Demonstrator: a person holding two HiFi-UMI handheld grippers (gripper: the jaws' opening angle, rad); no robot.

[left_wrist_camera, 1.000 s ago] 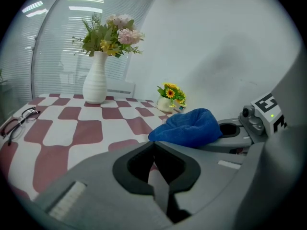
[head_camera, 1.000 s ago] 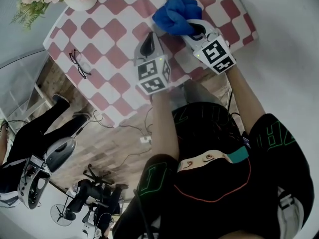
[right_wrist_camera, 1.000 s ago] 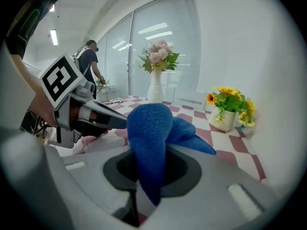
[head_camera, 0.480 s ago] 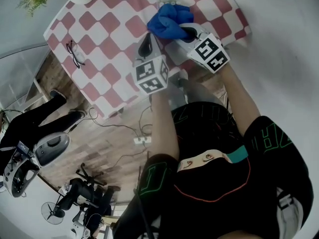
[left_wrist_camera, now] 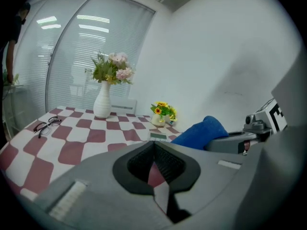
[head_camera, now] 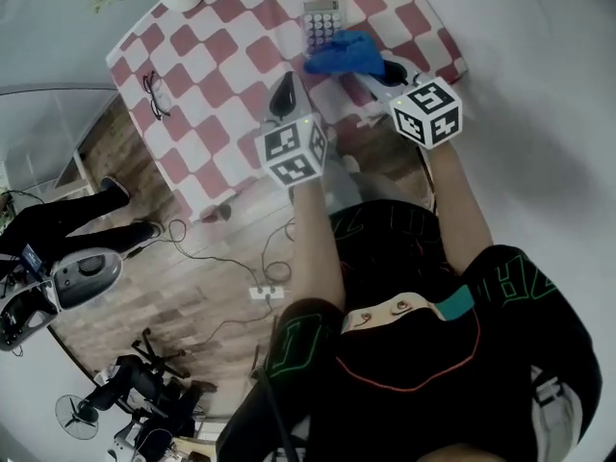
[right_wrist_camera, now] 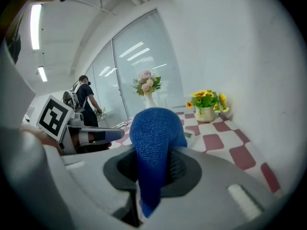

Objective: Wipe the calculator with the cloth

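**Calculator lies just past the cloth, up-frame from the right gripper**

In the head view, the calculator (head_camera: pixel 320 19) lies on the checked table (head_camera: pixel 221 61) near the frame's upper middle. Its long axis runs roughly up and down the picture, so away from me. Its lower end meets the top left edge of the cloth (head_camera: pixel 345 54). I can't tell whether the cloth rests on it or only hangs in front of it.

The right gripper (head_camera: pixel 377 67) comes in from the lower right. Its own view shows both jaws clamped on a fold of the cloth, which bulges out ahead of them. From those jaws the calculator is up and slightly left in the head frame, and very near. I judge the wipe calls for a short push that way, along the keys.

The left gripper (head_camera: pixel 282 89) sits left of the cloth and below the calculator. Its jaws are pressed together with nothing between them. It is the farther of the two, though near enough to steady the calculator's lower left side if the calculator slides.
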